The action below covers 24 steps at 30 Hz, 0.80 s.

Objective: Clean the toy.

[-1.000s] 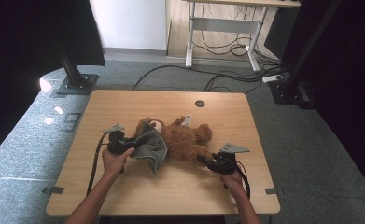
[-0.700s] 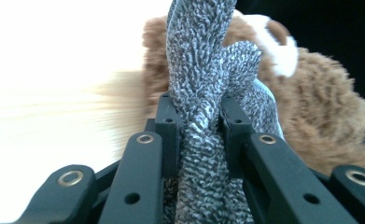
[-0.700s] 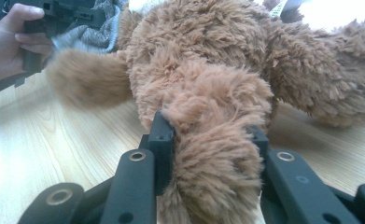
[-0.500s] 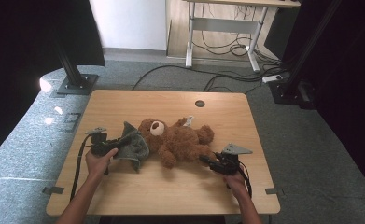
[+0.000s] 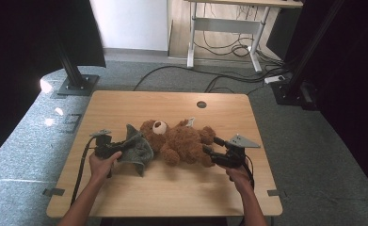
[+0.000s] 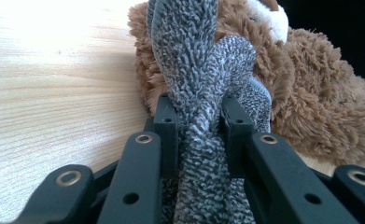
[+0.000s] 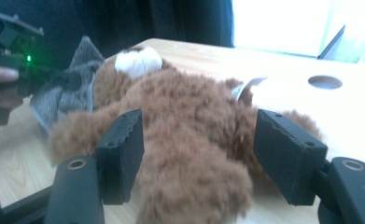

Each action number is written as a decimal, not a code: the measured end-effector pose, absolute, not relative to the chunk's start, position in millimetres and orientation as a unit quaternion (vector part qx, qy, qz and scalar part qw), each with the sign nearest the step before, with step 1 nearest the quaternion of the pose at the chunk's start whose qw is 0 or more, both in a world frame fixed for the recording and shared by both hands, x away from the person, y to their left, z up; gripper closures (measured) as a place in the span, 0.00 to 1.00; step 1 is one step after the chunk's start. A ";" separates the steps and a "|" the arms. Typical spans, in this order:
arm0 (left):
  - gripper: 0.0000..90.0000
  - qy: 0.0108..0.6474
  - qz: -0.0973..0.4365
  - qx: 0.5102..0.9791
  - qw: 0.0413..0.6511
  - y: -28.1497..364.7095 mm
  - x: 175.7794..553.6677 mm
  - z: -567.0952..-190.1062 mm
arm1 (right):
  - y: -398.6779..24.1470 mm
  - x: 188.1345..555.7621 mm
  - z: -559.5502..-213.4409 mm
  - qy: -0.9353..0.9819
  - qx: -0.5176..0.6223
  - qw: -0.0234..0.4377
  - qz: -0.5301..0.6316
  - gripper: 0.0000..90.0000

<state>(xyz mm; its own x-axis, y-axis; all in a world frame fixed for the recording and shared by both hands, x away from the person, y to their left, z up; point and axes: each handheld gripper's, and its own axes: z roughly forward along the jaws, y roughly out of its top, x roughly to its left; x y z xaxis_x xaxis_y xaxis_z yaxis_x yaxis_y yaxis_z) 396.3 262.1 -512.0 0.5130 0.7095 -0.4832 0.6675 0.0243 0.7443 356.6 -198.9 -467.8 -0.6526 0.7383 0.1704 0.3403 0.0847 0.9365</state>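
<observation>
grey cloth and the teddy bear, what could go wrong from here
1. The left gripper is clamped on the grey cloth, which lies against the teddy bear; pulling may drag the bear along.
2. The right gripper has just been opening and its pads stand clear of the bear's leg between them, so nothing pins the bear and it could slide or roll.

Bear's (image 6: 329,93) head and lower body cut off by top and right edges in left gripper view; grey cloth (image 6: 203,116) covers its near side and runs off the bottom edge betw. the jaws. In right gripper view the bear's (image 7: 189,135) near leg is blurred, cut by bottom edge, and hides the table betw. the jaws. Left gripper (image 7: 40,77) there is dark, cut by left edge; jaw state unreadable. High view: cloth (image 5: 137,148) hides bear's arm.
</observation>
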 end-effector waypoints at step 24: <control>0.80 0.493 0.013 0.699 0.518 261.3 395.2 -512.9 | -128.3 425.5 -490.5 0.757 0.452 0.093 0.463 0.17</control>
<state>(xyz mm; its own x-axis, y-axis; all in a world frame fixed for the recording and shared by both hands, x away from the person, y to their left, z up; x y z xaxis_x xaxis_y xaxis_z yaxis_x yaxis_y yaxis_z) 395.2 261.3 -512.9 0.5129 0.7032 -0.4924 0.6755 0.0233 0.7370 425.5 -128.3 -490.5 -0.5745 0.7702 0.2771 0.5972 0.1630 0.7853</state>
